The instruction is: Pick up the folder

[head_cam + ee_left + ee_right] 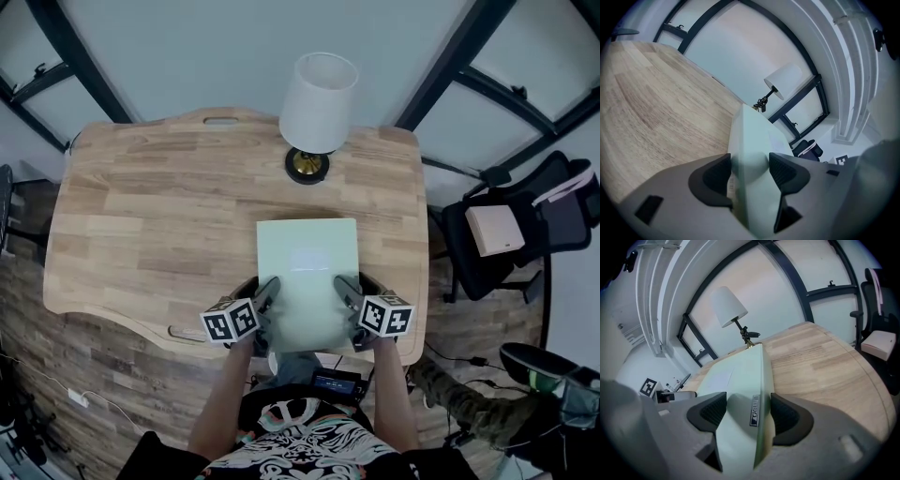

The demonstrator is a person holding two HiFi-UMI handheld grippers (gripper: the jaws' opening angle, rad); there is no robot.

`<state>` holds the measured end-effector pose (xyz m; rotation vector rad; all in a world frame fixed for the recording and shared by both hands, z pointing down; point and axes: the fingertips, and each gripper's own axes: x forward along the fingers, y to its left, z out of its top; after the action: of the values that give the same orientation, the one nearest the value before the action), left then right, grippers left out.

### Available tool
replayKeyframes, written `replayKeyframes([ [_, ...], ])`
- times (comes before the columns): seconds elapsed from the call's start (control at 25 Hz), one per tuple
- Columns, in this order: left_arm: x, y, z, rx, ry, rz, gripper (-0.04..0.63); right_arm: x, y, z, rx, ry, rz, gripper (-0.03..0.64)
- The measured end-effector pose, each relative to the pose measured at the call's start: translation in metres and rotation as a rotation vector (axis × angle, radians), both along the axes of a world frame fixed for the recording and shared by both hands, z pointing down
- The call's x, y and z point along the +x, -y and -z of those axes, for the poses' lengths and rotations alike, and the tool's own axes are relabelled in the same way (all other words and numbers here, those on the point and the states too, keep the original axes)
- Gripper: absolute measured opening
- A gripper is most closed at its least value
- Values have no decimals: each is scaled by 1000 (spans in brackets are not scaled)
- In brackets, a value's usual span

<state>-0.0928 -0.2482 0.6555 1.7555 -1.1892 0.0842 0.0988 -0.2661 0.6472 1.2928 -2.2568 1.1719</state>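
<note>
Now the pale green folder (307, 267), at the near edge of the tabletop (150, 216), was clamped at its near corners by the left gripper (267, 293) and the right gripper (345, 289), and could be buckled or dropped if lifted unevenly.

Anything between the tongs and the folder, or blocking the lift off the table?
Nothing visible. The left tongs and right tongs are each shut on the folder, one at each near corner. The lamp stands on the table beyond its far edge, apart from it.
</note>
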Motion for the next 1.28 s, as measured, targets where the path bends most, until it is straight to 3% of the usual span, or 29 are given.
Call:
replayKeyframes([
  [1.28,-27,-17,112,277,52,67,233,-24,-23,92,184,78,-68,288],
])
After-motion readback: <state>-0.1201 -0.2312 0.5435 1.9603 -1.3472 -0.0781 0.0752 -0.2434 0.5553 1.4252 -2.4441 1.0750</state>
